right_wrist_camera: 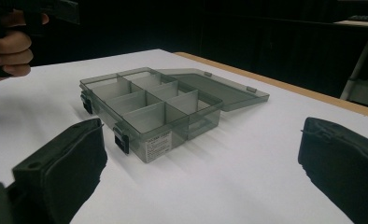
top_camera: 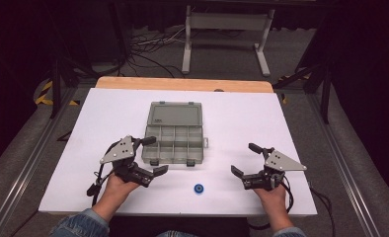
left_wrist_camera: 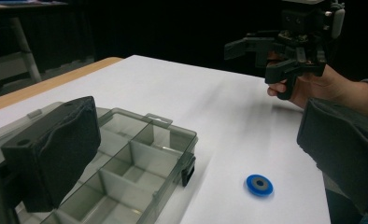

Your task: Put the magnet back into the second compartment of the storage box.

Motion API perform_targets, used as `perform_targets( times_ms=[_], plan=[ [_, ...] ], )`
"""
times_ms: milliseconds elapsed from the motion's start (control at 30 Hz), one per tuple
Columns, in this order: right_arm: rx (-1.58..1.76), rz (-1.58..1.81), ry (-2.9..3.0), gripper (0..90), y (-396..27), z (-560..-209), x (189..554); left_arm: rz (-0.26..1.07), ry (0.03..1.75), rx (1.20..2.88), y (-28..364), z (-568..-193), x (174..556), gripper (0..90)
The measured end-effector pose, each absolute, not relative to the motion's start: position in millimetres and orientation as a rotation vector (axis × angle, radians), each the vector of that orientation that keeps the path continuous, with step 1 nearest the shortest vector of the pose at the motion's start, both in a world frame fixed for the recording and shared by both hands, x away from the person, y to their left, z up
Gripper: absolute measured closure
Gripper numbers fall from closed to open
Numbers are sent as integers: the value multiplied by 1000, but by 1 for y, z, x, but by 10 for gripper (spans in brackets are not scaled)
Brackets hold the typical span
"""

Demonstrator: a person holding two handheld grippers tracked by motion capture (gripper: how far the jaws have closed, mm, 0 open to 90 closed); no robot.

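A grey see-through compartment box (top_camera: pixel 175 144) lies open in the middle of the white table (top_camera: pixel 242 118), its lid (top_camera: pixel 175 114) folded back flat. Its compartments look empty. A small blue ring (top_camera: pixel 198 188) lies on the table in front of the box, between my hands. My left gripper (top_camera: pixel 154 155) is open, its jaws spread beside the box's front left corner with nothing in them. My right gripper (top_camera: pixel 244 159) is open too, off to the box's right. In the left gripper view the box (left_wrist_camera: pixel 130 163) and the blue ring (left_wrist_camera: pixel 259 185) lie between the spread jaws.
A bare wooden strip (top_camera: pixel 182 84) runs along the table's far edge. Behind it, a white metal stand (top_camera: pixel 227 29) and cables sit on the floor. Metal rails (top_camera: pixel 340 163) flank the table. In the right gripper view the box (right_wrist_camera: pixel 149 109) lies ahead on open white surface.
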State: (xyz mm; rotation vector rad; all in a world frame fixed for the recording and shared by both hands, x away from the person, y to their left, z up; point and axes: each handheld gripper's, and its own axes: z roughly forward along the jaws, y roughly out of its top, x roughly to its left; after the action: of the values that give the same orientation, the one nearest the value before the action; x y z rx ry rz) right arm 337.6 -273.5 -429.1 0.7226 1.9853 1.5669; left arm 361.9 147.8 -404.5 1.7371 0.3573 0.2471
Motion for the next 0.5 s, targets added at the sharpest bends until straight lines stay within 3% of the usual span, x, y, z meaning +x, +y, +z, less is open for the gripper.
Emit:
perform_targets(
  times_ms=[500],
  plan=[
    [727,1574,1991,13,-274,-429,338,175,298,1760,115,-402,364,5]
  ],
)
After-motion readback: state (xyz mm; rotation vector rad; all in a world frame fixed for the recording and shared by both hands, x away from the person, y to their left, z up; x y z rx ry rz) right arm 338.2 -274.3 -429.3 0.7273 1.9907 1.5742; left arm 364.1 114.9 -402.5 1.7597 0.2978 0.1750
